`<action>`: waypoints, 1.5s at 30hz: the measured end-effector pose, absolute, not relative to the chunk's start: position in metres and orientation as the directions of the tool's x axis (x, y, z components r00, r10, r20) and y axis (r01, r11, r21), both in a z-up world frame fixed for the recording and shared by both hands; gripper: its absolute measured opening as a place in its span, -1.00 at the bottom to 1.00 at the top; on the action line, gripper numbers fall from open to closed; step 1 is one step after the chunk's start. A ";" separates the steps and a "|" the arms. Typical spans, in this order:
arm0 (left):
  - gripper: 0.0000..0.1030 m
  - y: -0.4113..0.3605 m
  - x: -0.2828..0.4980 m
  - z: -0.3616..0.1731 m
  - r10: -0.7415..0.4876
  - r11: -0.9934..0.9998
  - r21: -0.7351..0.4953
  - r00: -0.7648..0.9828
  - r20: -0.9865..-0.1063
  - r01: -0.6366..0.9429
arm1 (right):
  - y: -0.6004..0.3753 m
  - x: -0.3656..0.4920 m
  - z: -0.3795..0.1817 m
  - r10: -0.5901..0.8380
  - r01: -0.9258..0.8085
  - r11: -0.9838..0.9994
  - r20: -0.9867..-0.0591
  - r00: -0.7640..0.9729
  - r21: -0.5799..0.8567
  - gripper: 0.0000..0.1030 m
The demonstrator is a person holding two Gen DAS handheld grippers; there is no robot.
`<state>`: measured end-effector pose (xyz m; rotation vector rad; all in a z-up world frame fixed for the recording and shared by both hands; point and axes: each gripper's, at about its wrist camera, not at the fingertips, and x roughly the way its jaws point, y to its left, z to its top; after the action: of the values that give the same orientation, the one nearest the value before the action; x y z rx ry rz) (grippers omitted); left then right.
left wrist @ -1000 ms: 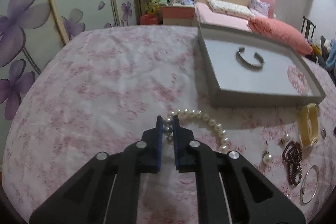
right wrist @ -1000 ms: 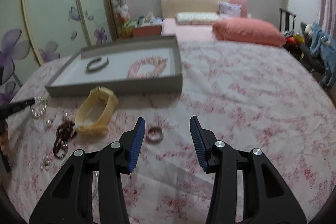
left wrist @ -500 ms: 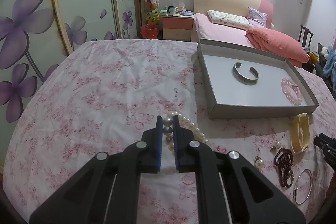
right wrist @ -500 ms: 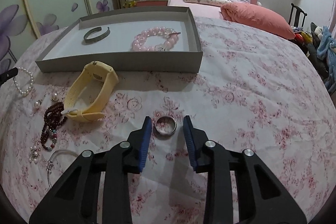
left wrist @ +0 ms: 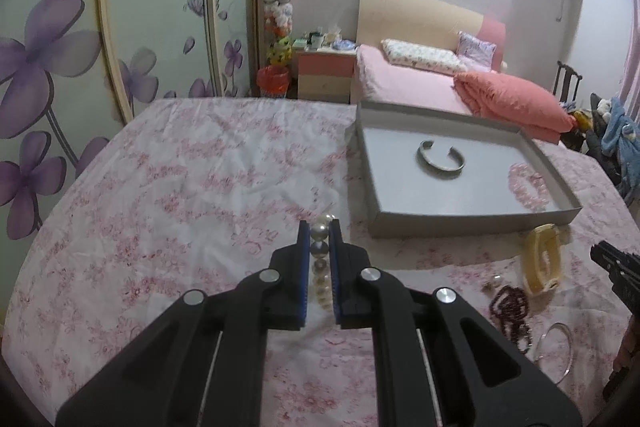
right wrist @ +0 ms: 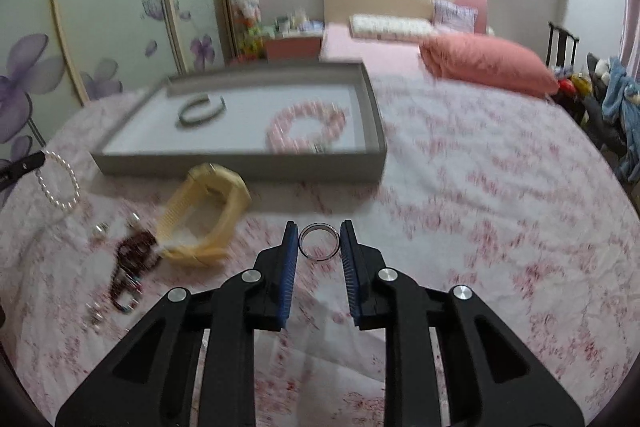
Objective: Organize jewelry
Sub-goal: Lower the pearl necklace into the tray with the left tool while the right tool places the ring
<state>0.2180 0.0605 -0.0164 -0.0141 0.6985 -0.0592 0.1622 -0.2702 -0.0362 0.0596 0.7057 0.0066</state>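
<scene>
Left wrist view: your left gripper (left wrist: 320, 231) is clamped on the pearl bracelet (left wrist: 320, 255), lifted off the floral bedspread (left wrist: 200, 187); the beads run down between the blue pads at lower centre of the frame.
Tray: the grey tray (left wrist: 472, 217) sits at centre right, holding a silver cuff (left wrist: 441, 157) and a pink bead bracelet (left wrist: 527, 185).
Left to sort: at lower right, outside the tray, lie a yellow watch (left wrist: 542, 263), a dark bead bracelet (left wrist: 512, 313) and a thin bangle (left wrist: 554, 351).
Room: wardrobe doors with purple flowers fill the left of the frame; a second bed with a coral pillow (left wrist: 516, 99) is at upper right.

Right wrist view: your right gripper (right wrist: 319, 242) holds the silver ring (right wrist: 319, 242) between its pads, at centre of the frame; the ring looks lifted off the cloth.
Blur: this frame is smeared, so small pieces at lower left are hard to name.
Pearls: they hang in a loop from the other tool's tip at the left edge.
Progress: judged from this, two pieces are stored, two are in your grippers, and at least three are still out. You are near the middle.
Next: carry both pieces to the tray, which lies above centre.
</scene>
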 end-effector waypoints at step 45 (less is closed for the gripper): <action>-0.80 -0.021 0.172 0.040 -0.052 0.996 0.042 0.921 -0.385 0.074 | -0.233 0.151 0.029 0.024 -0.007 0.998 -0.265 0.964 0.064 -0.56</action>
<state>0.1719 -0.0210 0.0401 0.0563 0.3938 -0.0645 0.1510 -0.2331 0.0289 0.0630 0.2694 0.0157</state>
